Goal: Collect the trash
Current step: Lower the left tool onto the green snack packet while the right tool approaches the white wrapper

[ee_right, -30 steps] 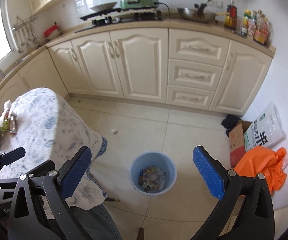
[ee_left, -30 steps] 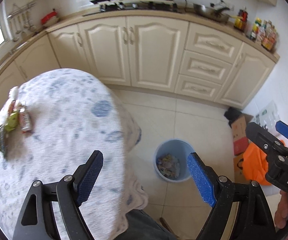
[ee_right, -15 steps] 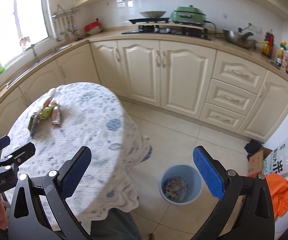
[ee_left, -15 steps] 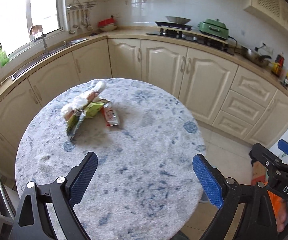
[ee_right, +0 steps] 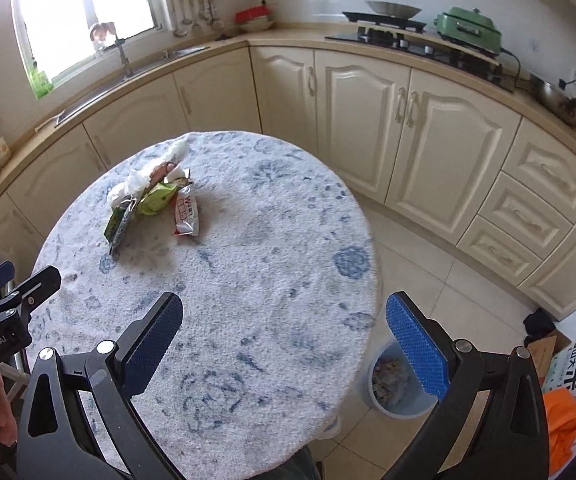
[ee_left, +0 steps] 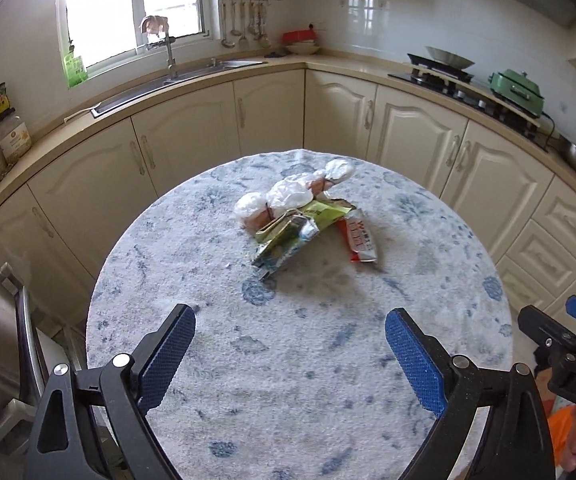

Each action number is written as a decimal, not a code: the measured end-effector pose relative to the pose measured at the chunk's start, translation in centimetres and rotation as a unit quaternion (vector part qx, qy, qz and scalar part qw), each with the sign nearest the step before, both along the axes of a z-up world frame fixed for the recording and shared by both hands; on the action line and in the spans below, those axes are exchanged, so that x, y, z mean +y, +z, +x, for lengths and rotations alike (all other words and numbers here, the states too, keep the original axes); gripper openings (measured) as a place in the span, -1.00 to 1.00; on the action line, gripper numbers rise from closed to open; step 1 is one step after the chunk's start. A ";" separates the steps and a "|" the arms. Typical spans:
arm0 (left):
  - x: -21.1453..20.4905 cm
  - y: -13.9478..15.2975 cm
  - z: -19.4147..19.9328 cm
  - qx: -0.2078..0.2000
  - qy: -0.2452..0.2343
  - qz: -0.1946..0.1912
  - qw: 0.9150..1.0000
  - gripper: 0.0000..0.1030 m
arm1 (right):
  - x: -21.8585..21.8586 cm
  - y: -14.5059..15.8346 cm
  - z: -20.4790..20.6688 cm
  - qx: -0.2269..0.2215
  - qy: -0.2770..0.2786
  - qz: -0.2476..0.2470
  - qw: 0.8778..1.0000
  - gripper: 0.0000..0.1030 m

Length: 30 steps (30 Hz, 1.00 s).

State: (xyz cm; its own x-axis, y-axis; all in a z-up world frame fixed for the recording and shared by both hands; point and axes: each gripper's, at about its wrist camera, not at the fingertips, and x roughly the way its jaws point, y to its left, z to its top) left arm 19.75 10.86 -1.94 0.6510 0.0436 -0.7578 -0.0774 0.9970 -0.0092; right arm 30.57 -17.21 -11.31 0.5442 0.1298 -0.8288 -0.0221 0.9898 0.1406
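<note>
A small heap of trash lies on the far half of the round table (ee_left: 308,360): crumpled white plastic (ee_left: 292,194), a green wrapper (ee_left: 322,212), a silvery foil packet (ee_left: 283,242) and a red and white wrapper (ee_left: 362,240). My left gripper (ee_left: 290,358) hovers open over the near part of the table, short of the heap, nothing between its blue pads. In the right wrist view the same heap (ee_right: 155,200) sits far left on the table (ee_right: 267,280). My right gripper (ee_right: 283,344) is open and empty above the table's near right edge. A blue bin (ee_right: 392,390) with wrappers inside stands on the floor below it.
Cream kitchen cabinets (ee_left: 408,136) curve behind the table, with a sink (ee_left: 191,74), a stove (ee_right: 392,26) and a green cooker (ee_right: 468,26) on the counter. A cardboard box (ee_right: 544,354) and orange cloth (ee_right: 568,428) lie at right on the tiled floor (ee_right: 428,264).
Both views swung left from the floor and the blue bin to the table. The trash heap now lies ahead of both grippers. The left jaws stand a little wider.
</note>
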 end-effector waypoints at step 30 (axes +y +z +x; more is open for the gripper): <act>8.7 -12.3 20.1 0.041 -0.024 -0.119 0.992 -0.55 | 10.4 -8.4 16.1 0.034 0.056 -0.006 0.998 0.99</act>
